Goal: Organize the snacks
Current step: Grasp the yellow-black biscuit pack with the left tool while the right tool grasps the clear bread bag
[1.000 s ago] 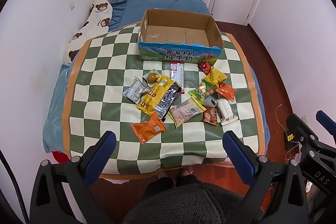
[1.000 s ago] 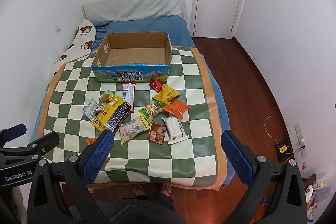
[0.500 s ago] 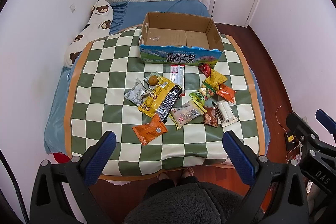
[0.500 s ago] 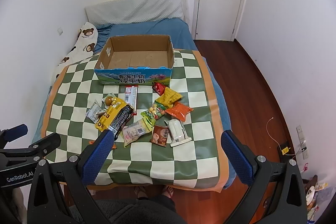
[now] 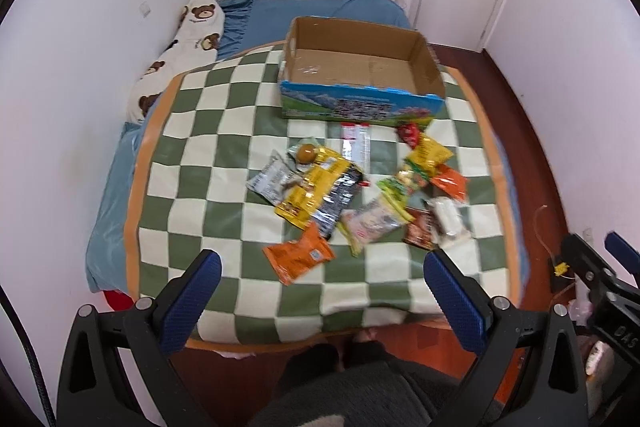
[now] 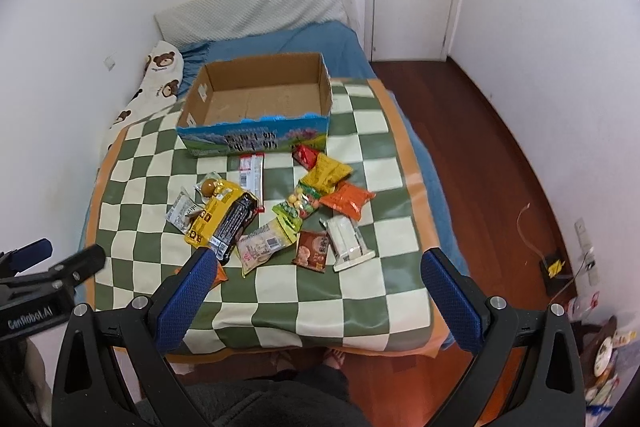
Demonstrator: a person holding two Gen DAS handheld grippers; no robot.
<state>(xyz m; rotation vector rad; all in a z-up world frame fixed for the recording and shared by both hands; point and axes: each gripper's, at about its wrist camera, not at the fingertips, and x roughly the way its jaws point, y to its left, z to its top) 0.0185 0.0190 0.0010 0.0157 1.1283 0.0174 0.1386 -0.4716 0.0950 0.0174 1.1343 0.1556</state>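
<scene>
Both grippers hover spread wide and empty above the near edge of a checkered cloth point(image 5: 224, 155), at what looks like the start of the job: an open cardboard box point(image 6: 260, 103) sits bare at the far side while every snack lies loose ahead of the fingers. Just beyond the left gripper point(image 5: 320, 291) lies an orange packet point(image 5: 298, 255), nearest its left fingertip; farther ahead a yellow-and-black pack point(image 5: 320, 193) overlaps a silver sachet point(image 5: 270, 181). Ahead of the right gripper point(image 6: 316, 291) lie a brown packet point(image 6: 314, 247) and a white wrapped bar point(image 6: 348, 239), just beside each other, with a pale pouch point(image 6: 262, 245) nearer its left fingertip. The next move would likely be a drop onto one near packet, fingers closing across its flat width, then a carry over the pile to the box. Room is generous: bare cloth flanks the pile on both sides, and the box's low printed front wall, touching distance from a red-and-white stick pack point(image 6: 252, 175), is the one edge to clear.
</scene>
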